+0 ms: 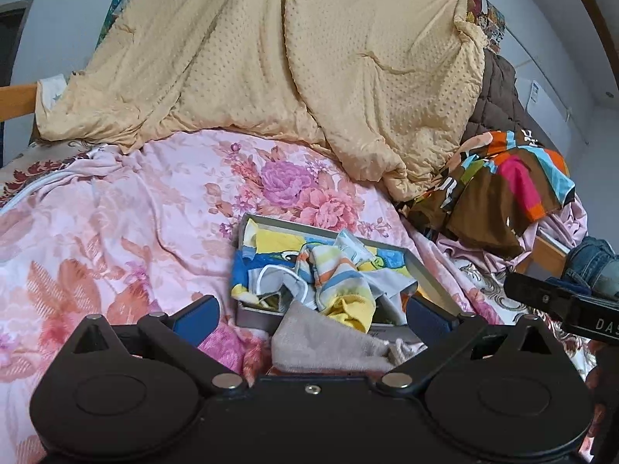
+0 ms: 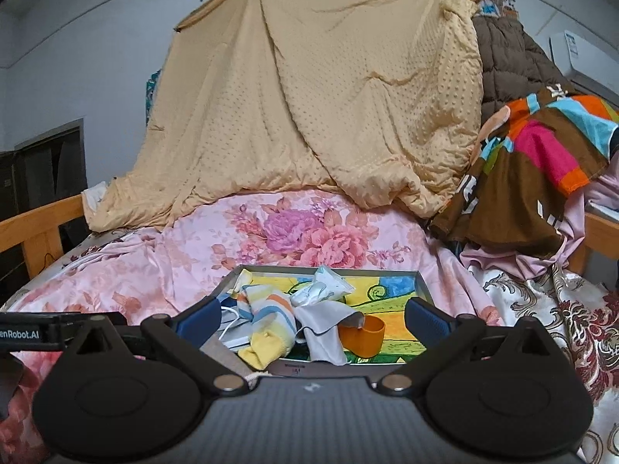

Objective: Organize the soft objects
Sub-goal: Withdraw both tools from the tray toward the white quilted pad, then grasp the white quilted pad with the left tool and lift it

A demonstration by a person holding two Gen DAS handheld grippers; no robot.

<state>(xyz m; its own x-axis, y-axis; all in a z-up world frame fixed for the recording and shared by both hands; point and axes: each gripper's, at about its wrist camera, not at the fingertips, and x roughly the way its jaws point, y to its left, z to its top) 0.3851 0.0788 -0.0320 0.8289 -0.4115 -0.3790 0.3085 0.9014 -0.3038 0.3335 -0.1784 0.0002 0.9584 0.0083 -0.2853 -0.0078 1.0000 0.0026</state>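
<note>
A shallow grey tray (image 1: 309, 228) (image 2: 309, 268) with a colourful picture inside lies on the bed. In it are a striped yellow-toed sock (image 1: 340, 286) (image 2: 267, 328), a grey cloth (image 2: 325, 328), a white packet (image 2: 329, 286) and an orange cup (image 2: 363, 334). A beige cloth (image 1: 321, 344) drapes over the tray's near edge. My left gripper (image 1: 313, 317) is open, with the beige cloth lying between its spread fingers, not pinched. My right gripper (image 2: 313, 317) is open just before the tray's near edge, holding nothing. Each gripper shows at the edge of the other's view.
A pink floral sheet (image 1: 135, 212) covers the bed. A tan dotted quilt (image 2: 329, 96) is heaped at the back, with a brown padded coat (image 2: 503, 58) and a colourful striped garment (image 2: 541, 162) at the right. Wooden bed rails (image 2: 38, 224) run along the sides. A person's jeans (image 1: 592, 263) show at the right.
</note>
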